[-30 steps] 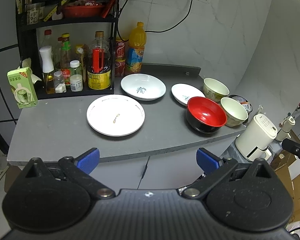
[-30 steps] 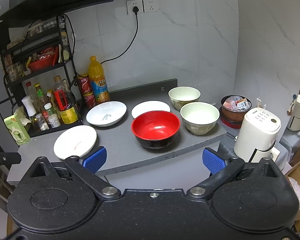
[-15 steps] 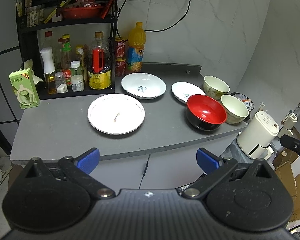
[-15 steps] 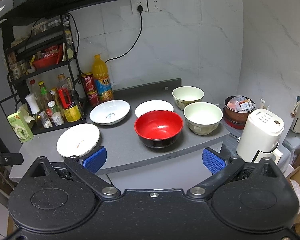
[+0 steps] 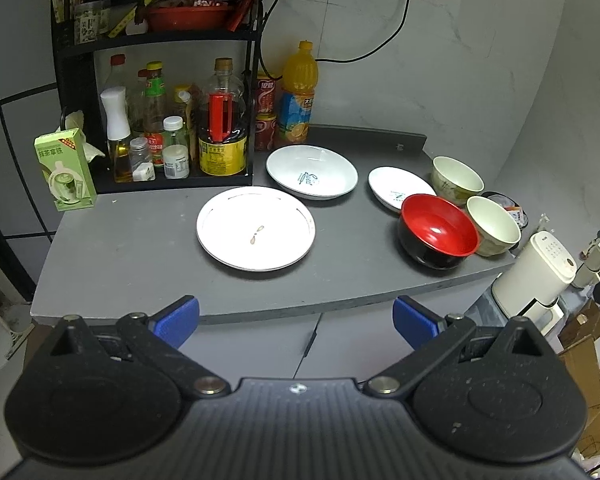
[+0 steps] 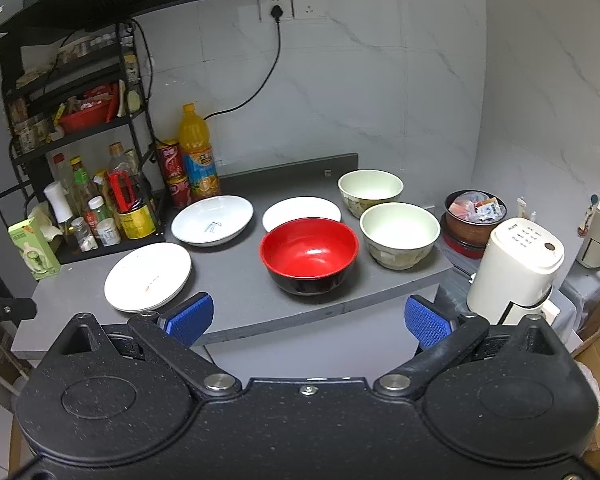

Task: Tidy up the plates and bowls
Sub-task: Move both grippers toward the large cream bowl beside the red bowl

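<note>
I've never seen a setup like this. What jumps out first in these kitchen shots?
The red bowl grabs the eye, glossy near the front edge of the grey counter, with two pale bowls to its right. Three white plates lie spread to its left, none stacked. Low in each view, open tongs with blue pads hang in front of the counter, holding nothing.
</note>
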Demonstrator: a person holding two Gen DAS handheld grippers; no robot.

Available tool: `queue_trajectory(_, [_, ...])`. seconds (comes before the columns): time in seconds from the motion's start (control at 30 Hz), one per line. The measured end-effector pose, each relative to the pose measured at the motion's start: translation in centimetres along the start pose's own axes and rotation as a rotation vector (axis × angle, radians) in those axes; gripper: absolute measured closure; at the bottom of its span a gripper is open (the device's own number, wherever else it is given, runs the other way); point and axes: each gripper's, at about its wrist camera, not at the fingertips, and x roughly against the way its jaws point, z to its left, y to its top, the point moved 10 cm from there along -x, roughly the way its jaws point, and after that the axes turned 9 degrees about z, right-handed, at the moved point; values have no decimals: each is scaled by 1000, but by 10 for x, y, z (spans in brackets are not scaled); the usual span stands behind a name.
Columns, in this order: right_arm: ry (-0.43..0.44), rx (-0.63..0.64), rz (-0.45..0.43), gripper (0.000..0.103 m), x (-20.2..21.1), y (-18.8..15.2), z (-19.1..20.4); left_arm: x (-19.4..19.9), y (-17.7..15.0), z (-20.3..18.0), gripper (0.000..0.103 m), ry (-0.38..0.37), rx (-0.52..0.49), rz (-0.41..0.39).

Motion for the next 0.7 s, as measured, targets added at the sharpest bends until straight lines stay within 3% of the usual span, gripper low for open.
queue_trajectory(0.7, [-3, -76, 53, 0, -46, 10, -45, -46, 34, -41, 1, 2, -40, 48])
